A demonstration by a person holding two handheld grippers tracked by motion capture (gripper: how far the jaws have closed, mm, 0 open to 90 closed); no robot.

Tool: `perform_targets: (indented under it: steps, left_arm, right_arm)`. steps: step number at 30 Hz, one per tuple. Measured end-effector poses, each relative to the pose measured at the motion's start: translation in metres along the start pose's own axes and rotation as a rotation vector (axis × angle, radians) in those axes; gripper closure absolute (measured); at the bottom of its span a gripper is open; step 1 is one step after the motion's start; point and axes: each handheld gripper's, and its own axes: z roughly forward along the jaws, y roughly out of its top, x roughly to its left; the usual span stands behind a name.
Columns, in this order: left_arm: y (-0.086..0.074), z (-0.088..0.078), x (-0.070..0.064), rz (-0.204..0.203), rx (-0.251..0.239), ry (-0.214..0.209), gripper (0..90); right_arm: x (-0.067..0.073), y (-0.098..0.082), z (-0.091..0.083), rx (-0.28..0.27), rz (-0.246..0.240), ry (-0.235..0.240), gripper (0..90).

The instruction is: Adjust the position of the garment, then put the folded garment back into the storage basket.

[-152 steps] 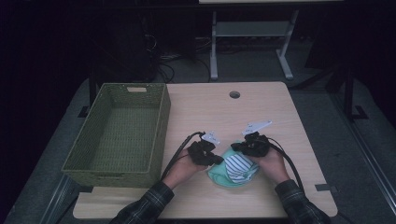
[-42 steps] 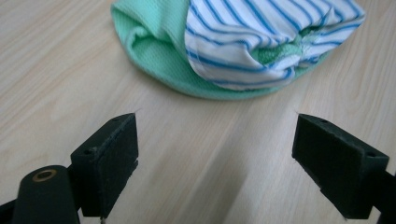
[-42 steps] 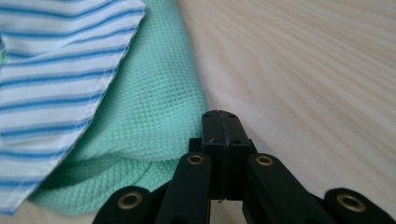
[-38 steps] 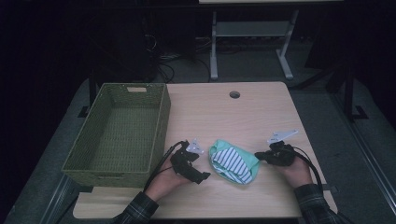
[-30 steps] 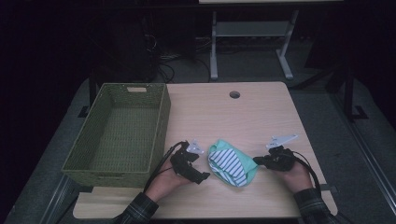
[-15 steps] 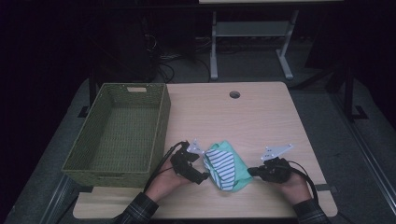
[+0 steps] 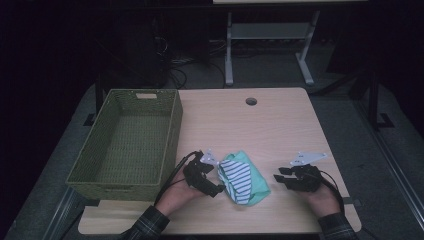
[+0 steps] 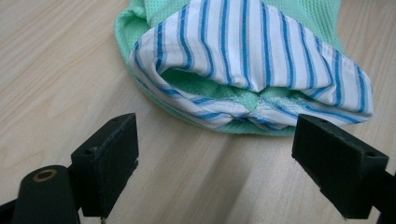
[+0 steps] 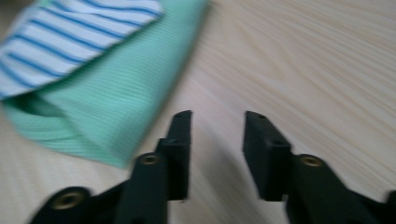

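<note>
Nearest, left gripper (image 8: pixel 215 154) jaws gape, empty, before the folded green-and-striped cloth (image 7: pixel 242 176) on the bench (image 7: pixel 280 125). Right gripper (image 9: pixel 217 140) jaws, just opening, hold nothing. Risk: folds spilling on transfer to the far basket (image 7: pixel 127 140).

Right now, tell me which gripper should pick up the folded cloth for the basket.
Left, probably. The left gripper sits open against the folded cloth, basket alongside. The right gripper, jaws just opening, empty, sits off the cloth's far side.
</note>
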Motion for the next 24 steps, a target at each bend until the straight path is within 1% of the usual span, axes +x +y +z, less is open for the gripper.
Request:
perform_targets:
  steps: [2,4,6,7,8,12,15,17,18,20,23,24]
  left_arm:
    - [0.001,-0.001,-0.001,0.006,0.002,0.001,13.9]
    - [0.002,-0.001,-0.001,0.013,0.003,0.002,13.9]
    - [0.003,-0.001,-0.001,0.008,-0.005,-0.001,13.9]
    - [0.003,-0.001,-0.002,0.008,-0.002,-0.003,13.9]
    - [0.004,-0.002,-0.002,0.011,-0.006,-0.004,13.9]
    - [0.009,-0.005,-0.003,0.019,-0.023,-0.005,13.9]
    - [0.017,-0.007,-0.006,0.031,-0.042,-0.011,14.0]
    - [0.021,-0.007,-0.007,0.042,-0.045,-0.013,14.0]
    - [0.023,-0.006,-0.009,0.04,-0.052,-0.014,14.0]
    - [0.026,-0.006,-0.01,0.055,-0.044,-0.018,14.0]
    - [0.029,-0.001,-0.013,0.067,-0.042,-0.022,14.0]
    - [0.03,0.001,-0.014,0.073,-0.037,-0.022,14.0]
  right_arm:
    - [-0.006,-0.005,-0.001,0.004,0.024,-0.028,48.4]
    - [-0.011,-0.01,-0.003,0.003,0.036,-0.065,40.4]
    - [-0.016,-0.014,-0.004,0.01,0.056,-0.107,33.0]
    - [-0.019,-0.016,-0.005,0.009,0.057,-0.125,29.7]
    - [-0.021,-0.018,-0.006,0.006,0.077,-0.137,27.3]
    - [-0.031,-0.026,-0.009,0.006,0.109,-0.174,23.1]
    - [-0.039,-0.031,-0.009,0.016,0.136,-0.193,21.4]
    - [-0.043,-0.032,-0.008,0.013,0.148,-0.2,18.9]
    - [-0.044,-0.033,-0.008,0.006,0.152,-0.201,18.0]
    - [-0.045,-0.035,-0.008,-0.006,0.155,-0.205,16.4]
    - [-0.045,-0.039,-0.007,-0.04,0.158,-0.212,14.1]
    - [-0.045,-0.039,-0.007,-0.041,0.157,-0.214,14.0]
